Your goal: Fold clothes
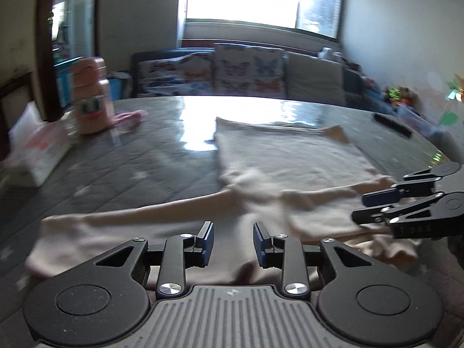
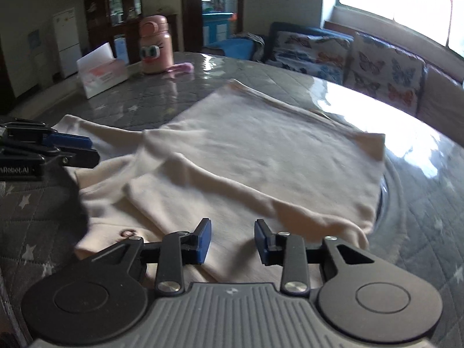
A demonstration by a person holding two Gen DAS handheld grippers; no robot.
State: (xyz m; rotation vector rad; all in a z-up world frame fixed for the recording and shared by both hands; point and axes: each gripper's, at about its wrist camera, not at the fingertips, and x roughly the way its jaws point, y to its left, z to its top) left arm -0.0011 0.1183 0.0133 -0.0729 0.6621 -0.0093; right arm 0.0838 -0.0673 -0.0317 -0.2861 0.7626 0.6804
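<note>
Fingers of left gripper (image 1: 233,245) apart, nothing btwn; right gripper (image 2: 232,242) same, holding nothing. Both low over near edge of cream garment (image 2: 261,156), which lies on grey quilted table (image 2: 162,95): body flat, one sleeve folded across, other trailing left, fabric rumpled near grippers.

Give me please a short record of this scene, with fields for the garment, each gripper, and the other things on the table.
garment: cream long-sleeved top, lying on the table, one sleeve folded across the body, the other stretched out sideways
left gripper: open, over the garment's near edge
right gripper: open, holding nothing
other items: pink bottle with cartoon eyes, tissue box, pink cloth
</note>
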